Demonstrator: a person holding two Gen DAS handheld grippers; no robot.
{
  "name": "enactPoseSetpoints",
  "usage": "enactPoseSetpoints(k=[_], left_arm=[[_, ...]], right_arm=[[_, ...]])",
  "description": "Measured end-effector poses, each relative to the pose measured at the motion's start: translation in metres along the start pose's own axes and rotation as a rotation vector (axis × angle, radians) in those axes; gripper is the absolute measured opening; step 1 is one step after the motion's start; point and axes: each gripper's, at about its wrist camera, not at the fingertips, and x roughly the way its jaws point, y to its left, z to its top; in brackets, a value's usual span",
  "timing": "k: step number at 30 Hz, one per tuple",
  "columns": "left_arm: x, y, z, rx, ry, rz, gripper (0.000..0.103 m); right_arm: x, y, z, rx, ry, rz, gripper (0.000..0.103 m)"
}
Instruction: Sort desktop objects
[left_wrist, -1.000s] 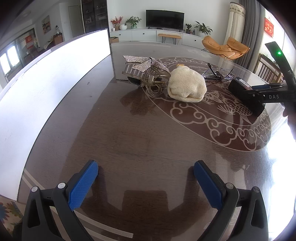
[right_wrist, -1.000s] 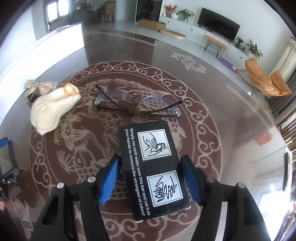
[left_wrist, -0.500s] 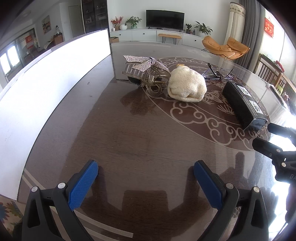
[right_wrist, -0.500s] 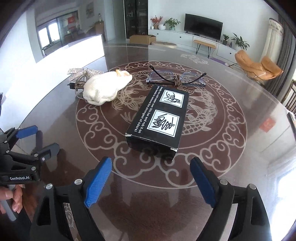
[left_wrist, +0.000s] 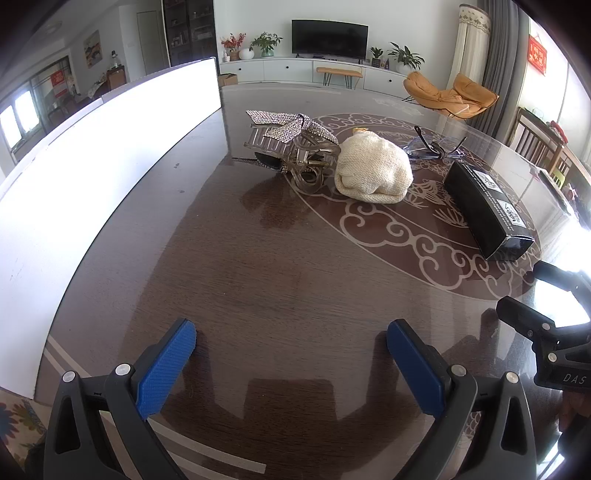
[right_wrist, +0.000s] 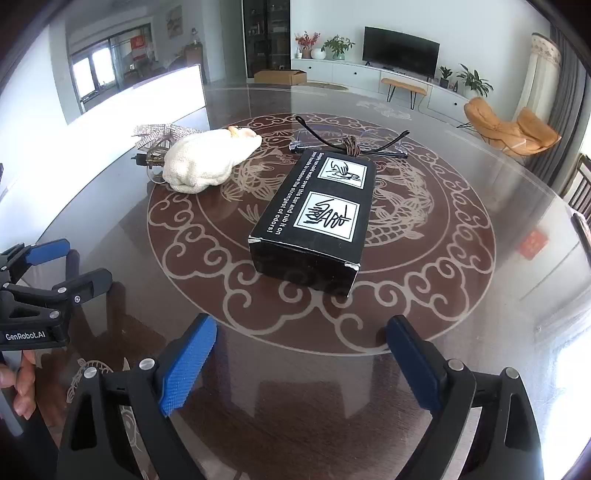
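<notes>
- On the glass-topped table (right_wrist: 480, 295), a black box (right_wrist: 314, 218) lies flat on the round scroll pattern, just ahead of the right gripper (right_wrist: 299, 354).
- Its jaws are opening wide, with nothing between the 2 blue pads.
- The left gripper (left_wrist: 291, 354) is spread wide and empty.
- Beyond the box lie glasses (right_wrist: 347, 142), a cream knit pouch (right_wrist: 207, 162) and a glittery hair clip (left_wrist: 291, 147).

1. You have one black box (right_wrist: 314, 218) on the counter (right_wrist: 424, 314).
2. You have one cream knitted pouch (right_wrist: 207, 162).
3. You have one pair of glasses (right_wrist: 349, 142).
4. You have one hair claw clip (left_wrist: 291, 147) with a glittering bow.
5. You hold two grippers, each with two blue fingers (right_wrist: 186, 365).
</notes>
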Motion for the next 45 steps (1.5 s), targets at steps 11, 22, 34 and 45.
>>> enactPoseSetpoints(k=[11, 22, 34, 45], left_arm=[[0.0, 0.0, 0.001, 0.0, 0.0, 0.0, 0.103], [0.001, 0.0, 0.0, 0.0, -0.001, 0.002, 0.103], [0.002, 0.0, 0.0, 0.0, -0.001, 0.002, 0.103], [0.014, -0.01, 0.018, 0.109, 0.051, -0.076, 0.103]], right_arm=[[0.004, -0.001, 0.001, 0.012, 0.01, -0.008, 0.103], [0.004, -0.001, 0.001, 0.012, 0.01, -0.008, 0.103], [0.005, -0.001, 0.001, 0.012, 0.01, -0.008, 0.103], [0.003, 0.0, 0.0, 0.008, 0.008, -0.015, 0.103]])
